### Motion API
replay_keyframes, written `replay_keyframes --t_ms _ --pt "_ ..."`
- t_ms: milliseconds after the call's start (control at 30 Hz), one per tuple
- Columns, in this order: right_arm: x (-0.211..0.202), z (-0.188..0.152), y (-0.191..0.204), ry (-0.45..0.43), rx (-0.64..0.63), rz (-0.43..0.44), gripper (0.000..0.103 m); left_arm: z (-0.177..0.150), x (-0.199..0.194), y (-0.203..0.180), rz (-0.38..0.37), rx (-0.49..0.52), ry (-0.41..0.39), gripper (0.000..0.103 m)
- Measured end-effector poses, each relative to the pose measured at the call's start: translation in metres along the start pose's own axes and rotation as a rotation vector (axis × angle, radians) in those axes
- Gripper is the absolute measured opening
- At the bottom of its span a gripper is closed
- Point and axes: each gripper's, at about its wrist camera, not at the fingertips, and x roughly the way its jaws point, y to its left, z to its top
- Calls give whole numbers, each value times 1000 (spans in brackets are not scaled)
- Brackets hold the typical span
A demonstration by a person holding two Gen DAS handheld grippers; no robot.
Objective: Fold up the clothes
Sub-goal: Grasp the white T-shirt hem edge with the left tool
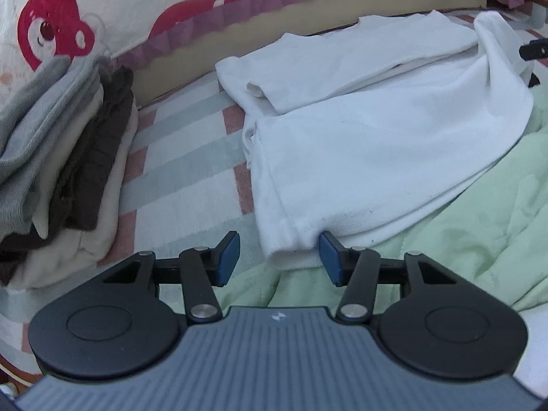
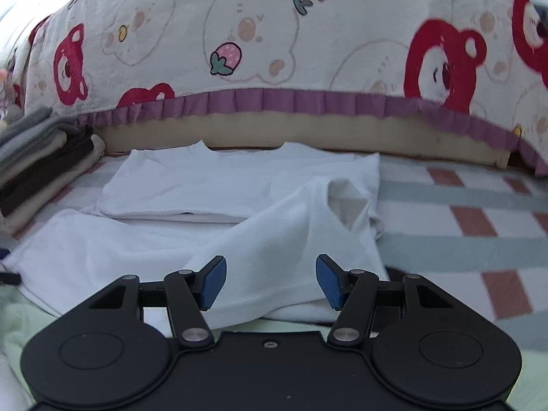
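Note:
A white garment (image 1: 376,130) lies partly folded on the striped sheet, its top half doubled over and one side flap thrown across. My left gripper (image 1: 279,258) is open at the garment's near hem corner (image 1: 291,246); that corner lies between the blue pads, close to the right pad (image 1: 330,262), and is not pinched. In the right wrist view the same white garment (image 2: 212,188) spreads out ahead. My right gripper (image 2: 270,281) hangs open over the raised flap (image 2: 291,226), with cloth under the gap and both pads off it.
A stack of folded grey, brown and cream clothes (image 1: 61,157) (image 2: 41,171) sits to the left. A bear-print quilt with a purple frill (image 1: 102,7) (image 2: 274,34) rises behind. A pale green blanket (image 1: 445,239) lies under the near hem. The striped sheet (image 2: 462,205) extends right.

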Motion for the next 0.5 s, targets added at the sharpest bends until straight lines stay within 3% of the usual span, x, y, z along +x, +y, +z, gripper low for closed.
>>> replay_keyframes --t_ms 167,267,400,500 --pt "-2 1 23 21 -78 104 63 3 -5 -7 48 62 -75 45" --pt "2 15 64 69 -190 180 63 7 -1 -5 50 35 -84 42" --pt "6 38 160 47 -474 385 68 10 3 8 10 -78 -95 39" --pt "34 31 220 78 -644 439 67 8 1 19 -21 -166 -105 39"
